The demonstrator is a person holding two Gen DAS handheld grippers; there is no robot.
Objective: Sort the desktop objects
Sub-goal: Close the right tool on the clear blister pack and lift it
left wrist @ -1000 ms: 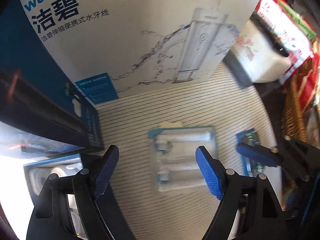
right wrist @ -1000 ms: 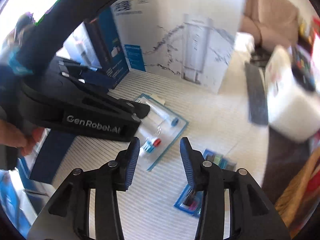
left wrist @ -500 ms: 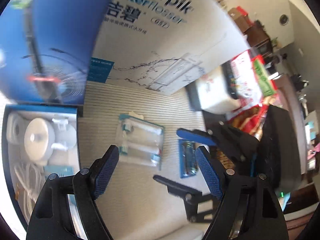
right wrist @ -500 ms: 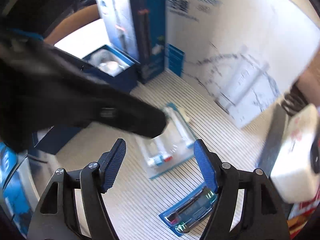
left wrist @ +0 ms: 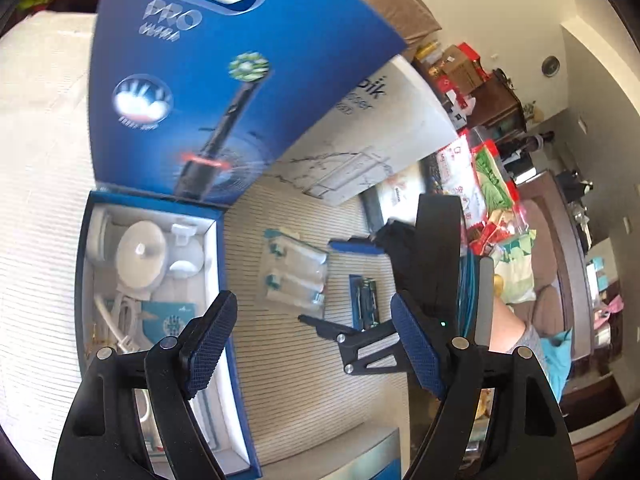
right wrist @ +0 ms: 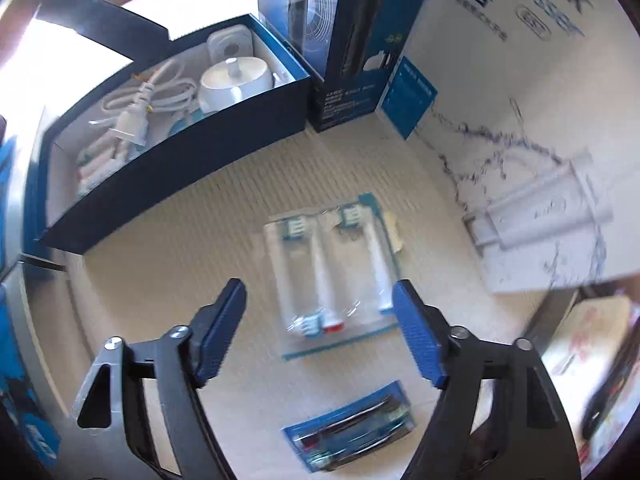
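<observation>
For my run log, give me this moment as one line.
left gripper: open, empty | right gripper: open, above brush-head pack | pack flat on mat | open box beside it

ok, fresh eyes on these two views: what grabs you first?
The big blue Oral-B box standing upright at the back, with the open box of charger parts and coiled cable in front of it. Then the clear pack of brush heads lying flat on the striped mat, framed by the open right gripper, with a smaller blue pack nearer the camera.
</observation>
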